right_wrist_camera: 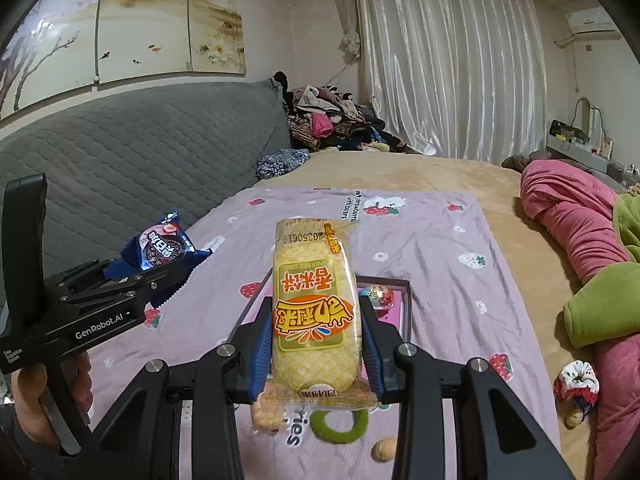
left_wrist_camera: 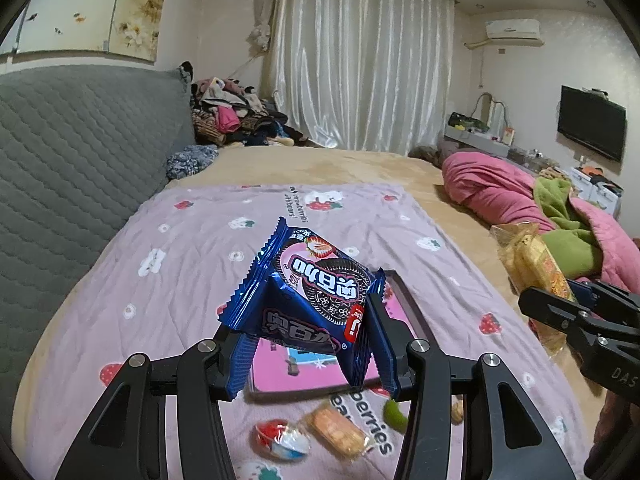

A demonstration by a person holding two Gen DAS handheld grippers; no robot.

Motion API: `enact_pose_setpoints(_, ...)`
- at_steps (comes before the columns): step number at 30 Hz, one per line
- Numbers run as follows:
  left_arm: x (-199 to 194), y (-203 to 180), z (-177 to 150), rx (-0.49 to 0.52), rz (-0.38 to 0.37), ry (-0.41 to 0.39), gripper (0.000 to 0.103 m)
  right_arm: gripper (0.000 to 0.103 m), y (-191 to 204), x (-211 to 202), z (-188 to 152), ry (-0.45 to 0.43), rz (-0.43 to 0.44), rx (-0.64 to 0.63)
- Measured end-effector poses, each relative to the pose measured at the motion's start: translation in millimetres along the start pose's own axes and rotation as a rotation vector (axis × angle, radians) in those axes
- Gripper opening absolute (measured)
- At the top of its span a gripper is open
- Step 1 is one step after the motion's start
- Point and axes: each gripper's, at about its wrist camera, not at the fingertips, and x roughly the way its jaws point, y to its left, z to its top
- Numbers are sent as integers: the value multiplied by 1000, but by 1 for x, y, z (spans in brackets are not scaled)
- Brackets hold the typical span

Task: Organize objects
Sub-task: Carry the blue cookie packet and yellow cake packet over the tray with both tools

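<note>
I hold 2 snacks up over the bed, 1 in each hand

My left jaws are closed on a blue cookie pack. The pack is bent and puffy, and both pads press on its sides. It hangs in the air above the pink tray, not touching it

My right jaws are closed on a yellow rice cake pack. It stands up tall between the pads, with its top end pointing away from me. It is also in the air above the pink tray, near the tray's front edge

The tray lies flat on the purple blanket with strawberries on it. A round red and gold candy sits inside the tray near its far right corner

On the blanket just in front of the tray lie small things: a green hair ring, a walnut, a small cracker pack and a red and white candy

A rolled pink quilt lies well off to the right on the bed
</note>
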Motion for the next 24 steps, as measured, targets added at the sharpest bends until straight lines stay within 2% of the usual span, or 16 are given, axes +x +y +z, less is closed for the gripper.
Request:
enact_pose_setpoints(20, 72, 13, 7, -39, -15, -1, 52, 39, -17, 55, 15, -32, -37, -9)
enact_pose_setpoints(24, 87, 14, 4, -29, 9, -9, 52, 39, -19, 69, 13, -32, -55, -18)
